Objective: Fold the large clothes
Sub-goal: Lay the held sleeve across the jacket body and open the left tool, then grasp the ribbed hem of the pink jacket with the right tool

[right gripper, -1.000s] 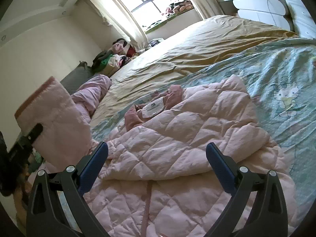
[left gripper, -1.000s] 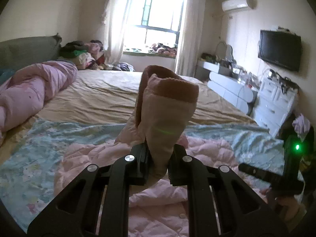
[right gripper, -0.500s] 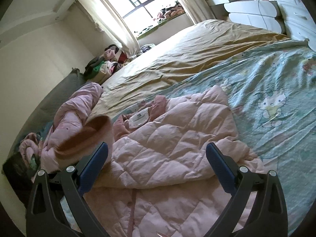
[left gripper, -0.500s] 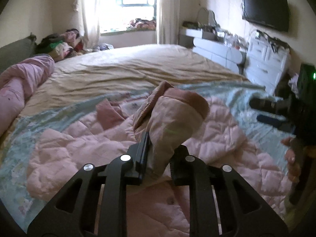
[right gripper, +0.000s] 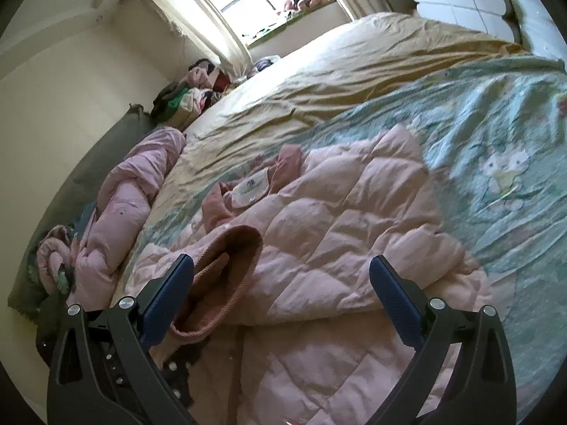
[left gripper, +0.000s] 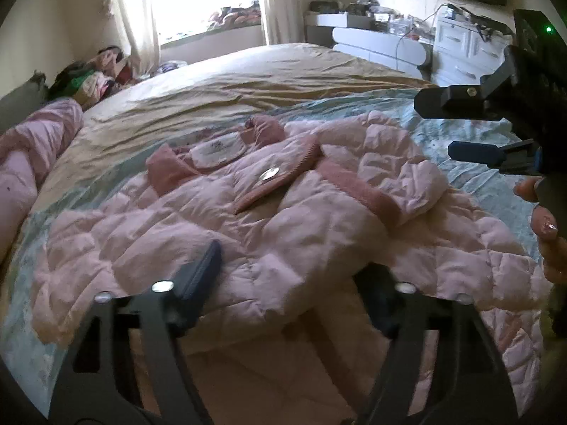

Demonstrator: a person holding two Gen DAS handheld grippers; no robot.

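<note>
A pink quilted jacket (left gripper: pixel 319 233) (right gripper: pixel 354 219) lies spread on the bed, its white neck label (left gripper: pixel 216 150) facing up. One sleeve is folded across the body, and its darker pink ribbed cuff (left gripper: pixel 372 194) (right gripper: pixel 226 265) rests on top. My left gripper (left gripper: pixel 287 276) hovers low over the sleeve with its jaws opening; quilted fabric lies between the fingers but the pads do not press it. My right gripper (right gripper: pixel 283 283) (left gripper: pixel 475 131) stands open just above the jacket, the cuff beside its left pad. A hand (left gripper: pixel 542 219) holds it.
The bed carries a tan sheet (left gripper: pixel 265 81) and a teal cartoon-print blanket (right gripper: pixel 496 141). A rolled pink quilt (left gripper: pixel 32 156) lies along the left side, with a pile of clothes (left gripper: pixel 92 81) behind it. White dressers (left gripper: pixel 379 40) stand at the right wall.
My left gripper came down with the raised sleeve, laid it across the jacket and opened, letting the sleeve go. The right gripper stayed open and hardly shifted.
</note>
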